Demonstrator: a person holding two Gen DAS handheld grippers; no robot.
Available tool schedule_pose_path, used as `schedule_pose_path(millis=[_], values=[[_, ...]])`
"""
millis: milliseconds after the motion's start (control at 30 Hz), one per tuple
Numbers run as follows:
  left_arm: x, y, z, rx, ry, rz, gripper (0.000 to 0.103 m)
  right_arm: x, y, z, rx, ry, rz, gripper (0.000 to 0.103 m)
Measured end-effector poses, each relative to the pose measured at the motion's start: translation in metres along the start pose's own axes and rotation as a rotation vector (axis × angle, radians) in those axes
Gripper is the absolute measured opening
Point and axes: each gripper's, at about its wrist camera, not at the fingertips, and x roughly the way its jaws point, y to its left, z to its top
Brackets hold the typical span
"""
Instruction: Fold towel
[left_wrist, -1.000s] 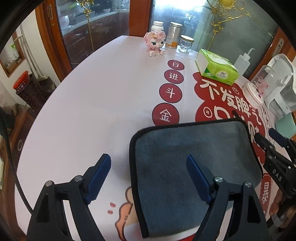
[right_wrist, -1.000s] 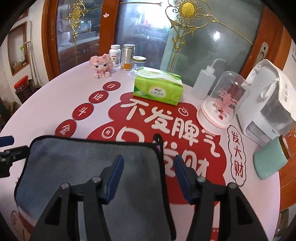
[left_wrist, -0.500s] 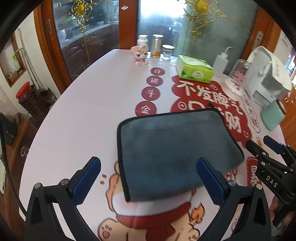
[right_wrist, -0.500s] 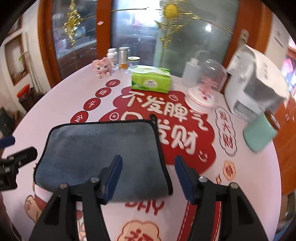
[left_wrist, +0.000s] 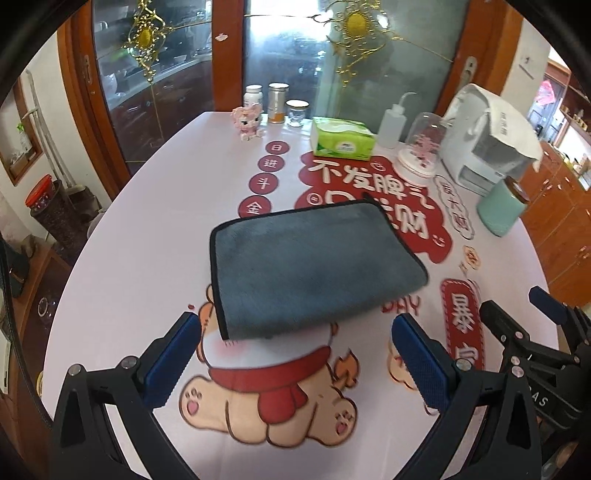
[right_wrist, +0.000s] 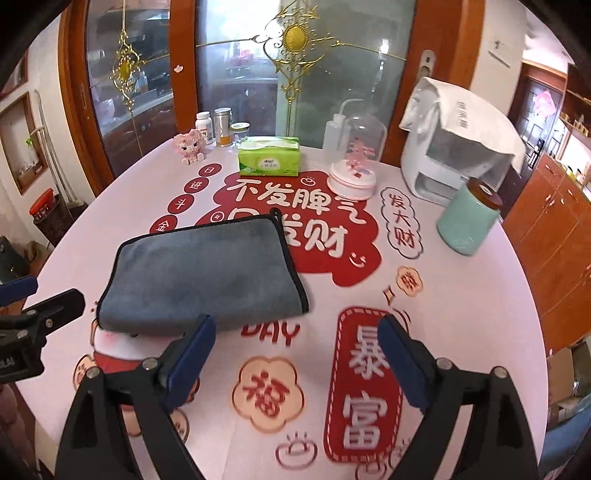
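Note:
A grey towel (left_wrist: 306, 266) with black trim lies folded flat in the middle of the round table; it also shows in the right wrist view (right_wrist: 207, 273). My left gripper (left_wrist: 295, 354) is open and empty, above the table just short of the towel's near edge. My right gripper (right_wrist: 295, 350) is open and empty, near the towel's near right corner, not touching it. The right gripper also shows at the right edge of the left wrist view (left_wrist: 524, 332), and the left gripper at the left edge of the right wrist view (right_wrist: 33, 314).
Along the far side of the printed table cover (right_wrist: 461, 314) stand a pink toy (right_wrist: 190, 146), bottles and a jar (right_wrist: 221, 127), a green tissue pack (right_wrist: 268, 157), a squeeze bottle (right_wrist: 334, 133), a glass dome (right_wrist: 356, 162), a white appliance (right_wrist: 454, 155) and a mint canister (right_wrist: 469, 221).
Both grippers have drawn back toward the table's near edge and away from the towel. The towel lies still, folded, and now sits farther ahead of both.

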Motion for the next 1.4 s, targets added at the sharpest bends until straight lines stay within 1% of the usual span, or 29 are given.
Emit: schedule_pose_path(millis=[67,100,133,300,400,567,733,967,1233,1400], values=[[-0.01,-0.006,-0.006,0.014,0.007,-0.014,0.103,-0.013,-0.003,-0.006,0.012,0.002,0.009,0.095],[-0.017,-0.01,-0.01,0.023,0.007,-0.022,0.103,-0.022,-0.005,-0.011,0.019,0.005,0.017,0.099],[-0.024,-0.013,-0.013,0.03,0.006,-0.027,0.103,-0.027,-0.006,-0.015,0.023,0.004,0.019,0.101],[-0.058,-0.026,-0.031,0.057,0.009,-0.047,0.103,-0.067,-0.012,-0.038,0.046,-0.006,0.019,0.101],[-0.078,-0.033,-0.04,0.069,0.0,-0.047,0.103,-0.089,-0.017,-0.051,0.063,-0.018,0.014,0.101],[-0.107,-0.038,-0.055,0.079,-0.021,-0.043,0.103,-0.116,-0.022,-0.069,0.079,-0.022,0.007,0.101],[-0.127,-0.043,-0.066,0.086,-0.038,-0.051,0.103,-0.139,-0.028,-0.081,0.104,-0.034,0.006,0.101],[-0.144,-0.05,-0.078,0.09,-0.05,-0.054,0.103,-0.156,-0.036,-0.089,0.158,-0.042,0.023,0.103],[-0.144,-0.06,-0.091,0.109,-0.032,-0.038,0.103,-0.17,-0.04,-0.095,0.179,-0.064,0.006,0.103],[-0.149,-0.067,-0.095,0.129,-0.048,-0.017,0.103,-0.178,-0.04,-0.096,0.18,-0.088,-0.006,0.103]])
